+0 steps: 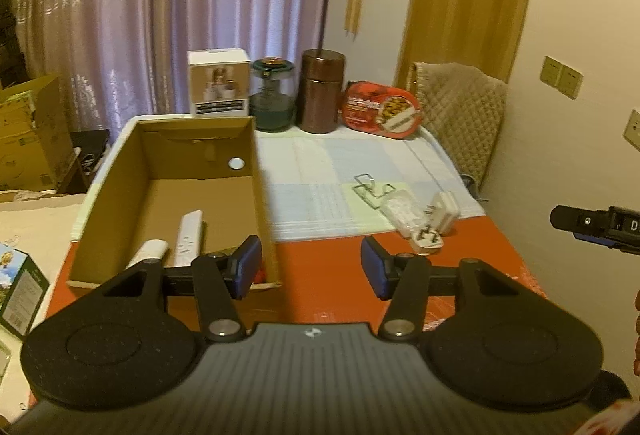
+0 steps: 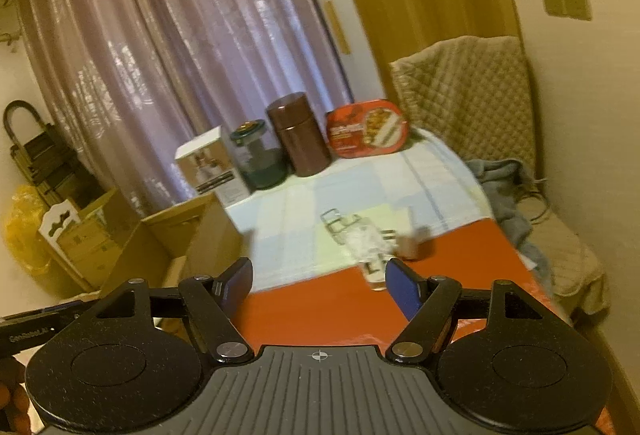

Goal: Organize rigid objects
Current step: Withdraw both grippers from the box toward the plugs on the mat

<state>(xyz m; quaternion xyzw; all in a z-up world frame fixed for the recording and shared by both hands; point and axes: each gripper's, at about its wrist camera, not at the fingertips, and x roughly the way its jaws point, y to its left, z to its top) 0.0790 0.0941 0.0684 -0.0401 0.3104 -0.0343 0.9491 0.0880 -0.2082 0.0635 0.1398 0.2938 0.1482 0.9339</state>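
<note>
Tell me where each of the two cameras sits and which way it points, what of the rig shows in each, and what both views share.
Left wrist: sits on the left gripper, looks across the red table at the cardboard box and white plug; its own open fingers show, and the right gripper pokes in at the right edge.
Right wrist: sits on the right gripper, faces the same table from further right; its own open fingers show.
Shared: brown canister, red tin, the box, curtain.

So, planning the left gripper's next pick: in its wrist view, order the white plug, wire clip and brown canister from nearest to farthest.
From the left gripper:
1. White plug, ahead right, on red.
2. Wire clip, farther, on the cloth.
3. Brown canister, back row by the curtain.
</note>
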